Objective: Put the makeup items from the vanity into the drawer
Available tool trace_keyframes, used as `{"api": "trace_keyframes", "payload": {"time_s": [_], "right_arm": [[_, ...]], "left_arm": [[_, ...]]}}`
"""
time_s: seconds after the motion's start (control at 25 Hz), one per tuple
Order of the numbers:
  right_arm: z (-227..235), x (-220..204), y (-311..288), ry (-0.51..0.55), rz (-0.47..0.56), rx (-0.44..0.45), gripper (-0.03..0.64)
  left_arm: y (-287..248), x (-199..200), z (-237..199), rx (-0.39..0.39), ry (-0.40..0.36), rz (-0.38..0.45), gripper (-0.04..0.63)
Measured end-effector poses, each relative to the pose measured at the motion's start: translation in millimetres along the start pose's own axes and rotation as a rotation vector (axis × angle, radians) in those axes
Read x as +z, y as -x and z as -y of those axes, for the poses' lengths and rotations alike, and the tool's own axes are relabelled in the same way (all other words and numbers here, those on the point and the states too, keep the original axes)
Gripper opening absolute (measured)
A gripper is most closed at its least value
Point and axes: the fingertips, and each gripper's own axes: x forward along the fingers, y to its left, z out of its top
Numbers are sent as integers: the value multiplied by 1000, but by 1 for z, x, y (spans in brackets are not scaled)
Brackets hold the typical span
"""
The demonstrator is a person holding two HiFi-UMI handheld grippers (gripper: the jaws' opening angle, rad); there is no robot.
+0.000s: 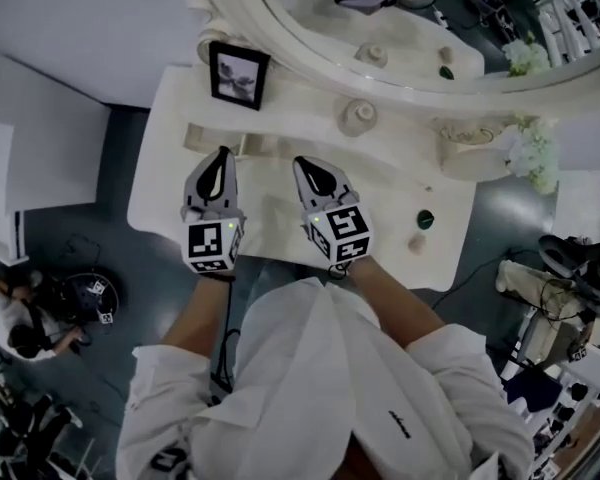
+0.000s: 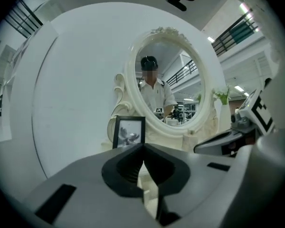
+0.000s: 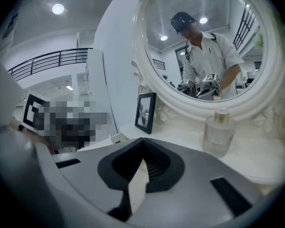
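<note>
On the white vanity [image 1: 180, 193], a dark green round item [image 1: 425, 219] and a small beige item [image 1: 417, 243] lie near the front right edge. A clear perfume bottle [image 1: 359, 118] [image 3: 218, 132] stands at the foot of the mirror. My left gripper [image 1: 220, 154] [image 2: 143, 146] hovers over the left middle of the top, shut, with nothing between its jaws. Beside it, my right gripper [image 1: 302, 163] [image 3: 142, 140] is shut too and holds nothing. Both point toward the mirror, well left of the small items. The right gripper's side [image 2: 228, 139] shows in the left gripper view.
A black-framed picture [image 1: 238, 75] [image 2: 128, 132] [image 3: 145, 112] leans at the back left. An oval mirror [image 1: 400, 28] rises behind the vanity. White flowers [image 1: 532, 153] stand at the right end. A long shallow white tray-like piece [image 1: 242, 143] lies just ahead of the left gripper.
</note>
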Motion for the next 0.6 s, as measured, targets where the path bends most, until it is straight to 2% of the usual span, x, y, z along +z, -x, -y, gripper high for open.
{"api": "trace_keyframes", "payload": {"time_s": [0.24, 0.52, 0.6], "right_arm": [[38, 23, 74, -37, 118, -135, 18], [82, 22, 155, -68, 186, -298, 18], [94, 21, 180, -73, 197, -342, 17]], "left_arm": [[9, 29, 55, -80, 46, 49, 28], [-2, 59, 116, -247, 0, 103, 28], [-3, 66, 129, -272, 1, 100, 28]]}}
